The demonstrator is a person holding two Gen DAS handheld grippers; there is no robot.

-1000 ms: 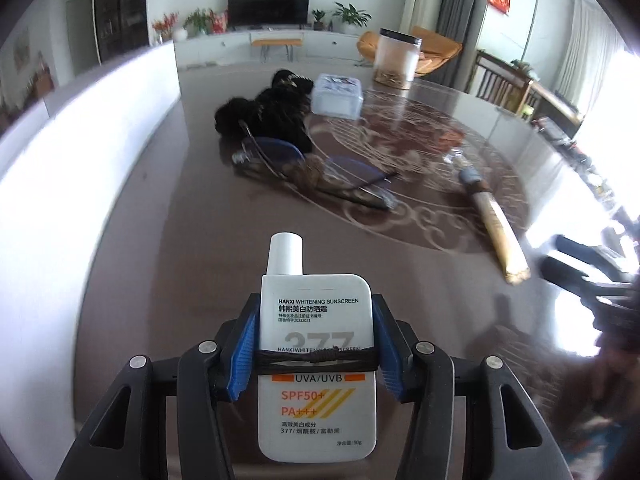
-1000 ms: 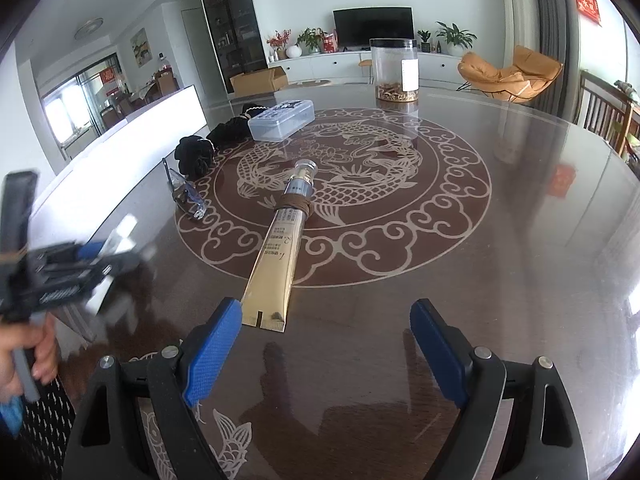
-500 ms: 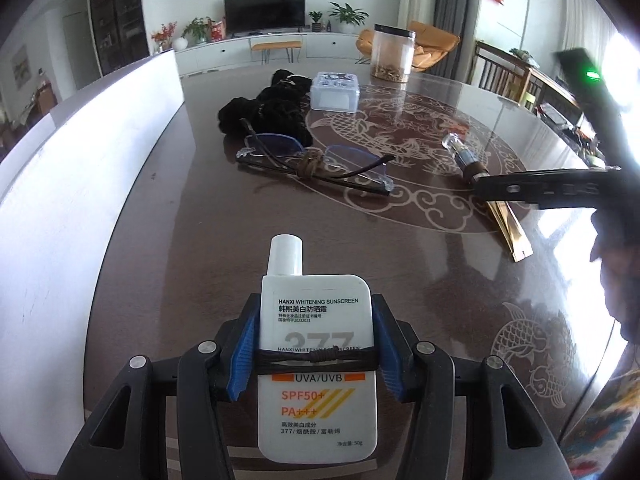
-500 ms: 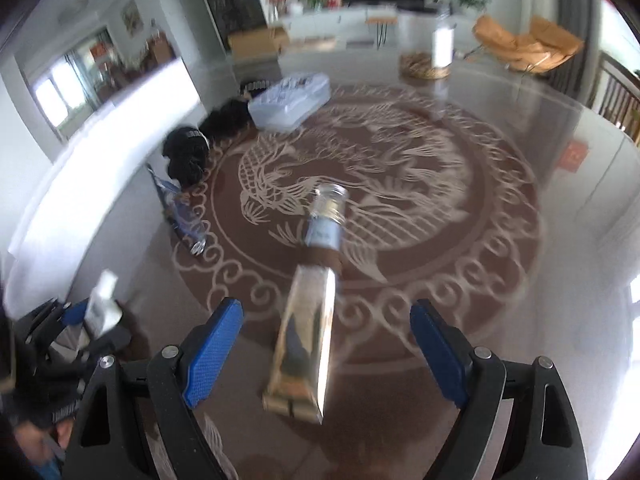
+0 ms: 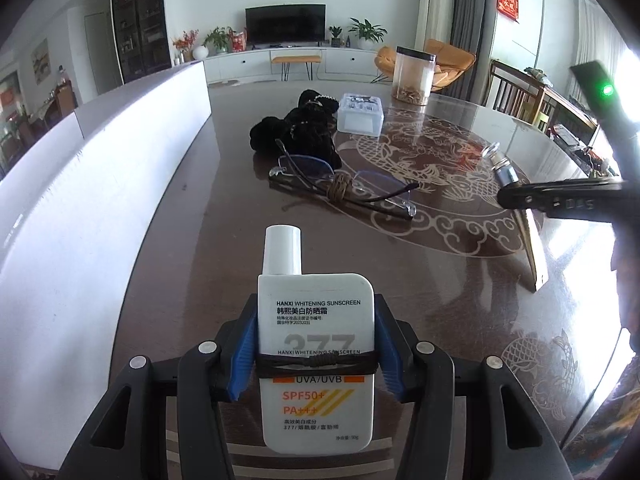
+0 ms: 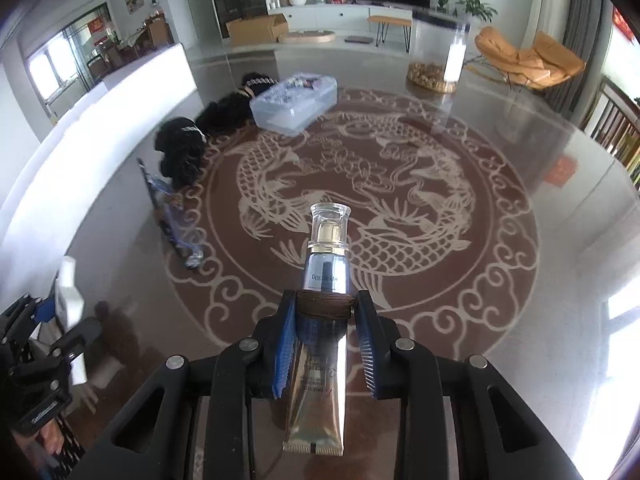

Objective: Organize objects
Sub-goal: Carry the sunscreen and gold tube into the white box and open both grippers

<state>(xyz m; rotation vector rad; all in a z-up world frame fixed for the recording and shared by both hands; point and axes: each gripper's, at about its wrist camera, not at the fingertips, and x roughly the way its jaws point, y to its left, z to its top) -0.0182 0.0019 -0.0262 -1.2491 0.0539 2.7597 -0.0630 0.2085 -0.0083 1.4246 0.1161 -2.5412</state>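
Note:
A white sunscreen bottle with a dark cord around it stands cap-forward between the blue pads of my left gripper, which is shut on it just above the dark table. A gold tube with a clear cap and a brown cord band lies on the table's dragon pattern. My right gripper is closing on it, and its pads press the tube at the band. In the left wrist view the tube's tail shows under the right gripper's dark body. The right wrist view shows the bottle at far left.
Folded glasses lie mid-table, with black fluffy items and a clear lidded box behind them. A tall clear jar stands at the far edge. A white partition runs along the table's left side.
My right gripper moved forward over the gold tube and its jaws went from wide open to closed on it. The left gripper kept hold of the sunscreen bottle and hardly moved.

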